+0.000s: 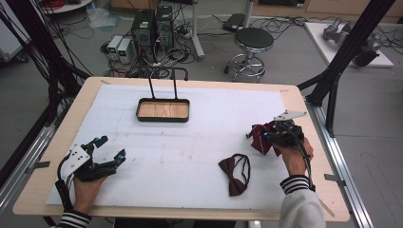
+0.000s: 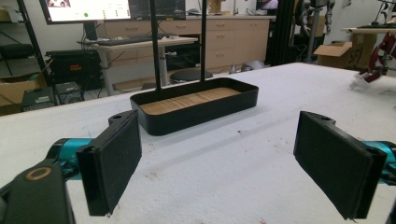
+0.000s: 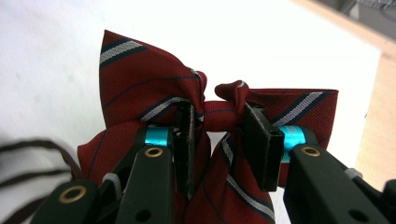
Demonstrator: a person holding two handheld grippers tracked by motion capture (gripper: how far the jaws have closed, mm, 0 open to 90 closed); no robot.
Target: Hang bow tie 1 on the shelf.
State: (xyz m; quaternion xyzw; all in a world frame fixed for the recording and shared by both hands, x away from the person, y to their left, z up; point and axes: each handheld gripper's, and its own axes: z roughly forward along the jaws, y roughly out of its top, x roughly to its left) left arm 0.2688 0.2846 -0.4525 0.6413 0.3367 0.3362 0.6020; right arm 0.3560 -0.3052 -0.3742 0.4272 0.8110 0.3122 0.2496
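Near the right edge of the white-covered tabletop [image 1: 190,142], the right gripper [image 1: 278,135] has its two black jaws clamped on the knot of a dark red bow tie with white and navy stripes [image 3: 140,88]. In the right gripper view the pads [image 3: 187,140] press the knot from both sides, and the striped wings spread out to either side and hang below the jaws. From the high view this striped bow tie [image 1: 260,137] sits lifted off the white surface, just in front of the person's right hand.

A second bow tie, plain maroon with a thin dark strap loop [image 1: 235,173], lies flat on the cover nearer the front edge, left of the right hand and apart from it.

Toward the far edge, roughly mid-table, stands a shallow black rectangular tray with a wooden floor and two upright black rods [image 1: 163,110]. Nothing lies in it; the wood grain [image 2: 191,100] shows bare.

At the front left corner the left gripper [image 1: 110,148] rests low with its jaws spread wide apart, holding nothing.
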